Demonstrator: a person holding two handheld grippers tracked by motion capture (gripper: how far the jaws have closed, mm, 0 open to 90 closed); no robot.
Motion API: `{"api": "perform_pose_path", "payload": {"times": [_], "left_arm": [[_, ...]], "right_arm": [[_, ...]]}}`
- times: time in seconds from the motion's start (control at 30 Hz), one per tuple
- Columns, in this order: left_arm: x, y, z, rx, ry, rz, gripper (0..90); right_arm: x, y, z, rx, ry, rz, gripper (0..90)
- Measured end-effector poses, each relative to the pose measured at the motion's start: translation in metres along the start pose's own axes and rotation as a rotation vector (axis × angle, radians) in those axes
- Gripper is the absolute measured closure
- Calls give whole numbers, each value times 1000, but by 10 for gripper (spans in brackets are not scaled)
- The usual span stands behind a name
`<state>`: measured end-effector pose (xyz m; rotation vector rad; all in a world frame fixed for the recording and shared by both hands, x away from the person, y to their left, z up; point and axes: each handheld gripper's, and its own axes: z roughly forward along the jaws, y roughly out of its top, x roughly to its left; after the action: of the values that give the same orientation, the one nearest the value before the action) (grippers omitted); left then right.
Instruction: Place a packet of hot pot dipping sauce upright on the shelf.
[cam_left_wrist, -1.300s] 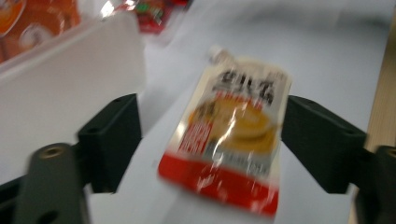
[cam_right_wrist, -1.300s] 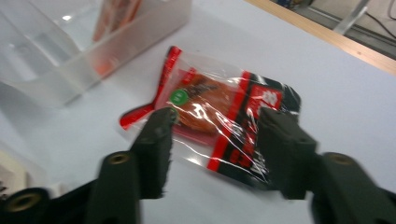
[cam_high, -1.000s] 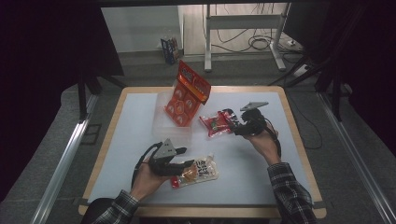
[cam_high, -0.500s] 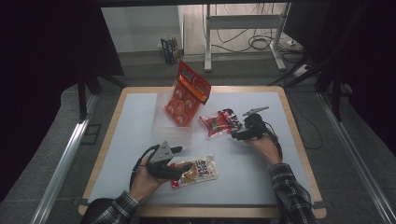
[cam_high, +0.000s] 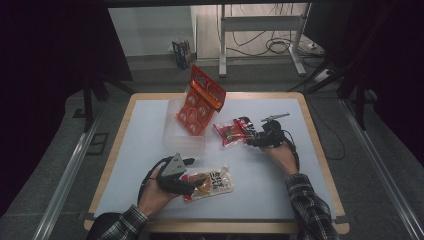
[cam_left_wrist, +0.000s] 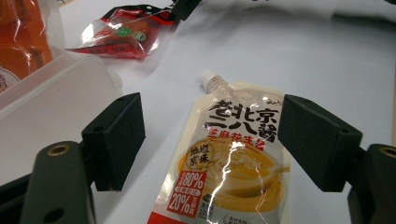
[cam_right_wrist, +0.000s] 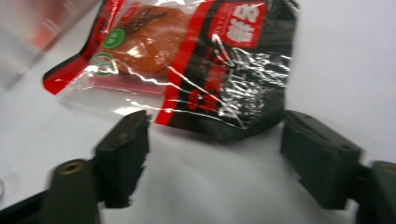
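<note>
The left tongs (cam_high: 200, 181) stand wide open over the sauce pouch (cam_high: 212, 182), having just been opening, and hold nothing. In the left gripper view the pouch (cam_left_wrist: 233, 163) lies flat between the pads, which do not touch it. The right tongs (cam_high: 251, 142) are also open and empty, and have just closed a little. In the right gripper view the near edge of the red packet (cam_right_wrist: 187, 60) lies just ahead of the pads, not gripped.

In the high view the pouch lies at lower centre on the worktop (cam_high: 300, 200), and the packet (cam_high: 234, 131) at centre right. A clear tub (cam_high: 182, 137) at centre holds an upright orange pack (cam_high: 199, 102).

Risks, as I judge them: both items are thin, glossy film lying flat on a smooth sheet. Pads closing from the sides could slide off or merely push them along. The pouch is soft, full and flat with a small spout at its upper end. A squeeze across its belly might bulge it and let it slip out. The packet is crinkly and light, with a lumpy centre. A pinch at its edge could leave it dangling and twisting. Either might knock the tub.
</note>
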<state>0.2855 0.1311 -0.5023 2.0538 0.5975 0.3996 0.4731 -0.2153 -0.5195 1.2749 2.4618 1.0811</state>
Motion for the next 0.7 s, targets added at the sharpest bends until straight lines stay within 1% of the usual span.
{"api": "perform_pose_path", "payload": {"times": [0.03,0.07,0.1,0.2,0.27,0.3,0.33,0.37,0.43,0.47,0.5,0.6,0.67,0.7], "left_arm": [[0,0,0,1,-3,1,228],[-1,0,1,3,-3,3,227],[-1,0,1,4,-4,3,226],[-1,0,2,8,-5,6,224],[-2,0,3,10,-6,9,224],[-2,0,3,10,-6,9,223],[-2,0,3,10,-7,11,223],[-2,0,3,11,-7,11,222],[-2,0,3,12,-7,12,222],[-2,0,3,12,-7,12,221],[-2,0,3,13,-7,12,221],[-1,0,3,12,-6,11,220],[-1,0,3,11,-5,12,220],[-1,0,2,11,-5,13,220]], "right_arm": [[0,0,-1,2,-13,-2,330],[-1,0,-2,3,-46,2,442],[-2,0,-3,2,-57,10,479],[-4,0,-3,-2,-64,41,587],[-4,1,-4,-8,-74,72,667],[-5,1,-5,-10,-73,81,686],[-5,1,-5,-15,-66,94,759],[-4,1,-4,-12,-69,89,817],[-2,1,-3,-17,-57,69,884],[-2,1,-3,-17,-57,69,884],[4,3,-2,-13,-69,44,887],[8,5,-2,-13,-62,39,886],[14,9,-4,-10,-103,-17,826],[17,10,-5,-13,-110,-28,790]]}}
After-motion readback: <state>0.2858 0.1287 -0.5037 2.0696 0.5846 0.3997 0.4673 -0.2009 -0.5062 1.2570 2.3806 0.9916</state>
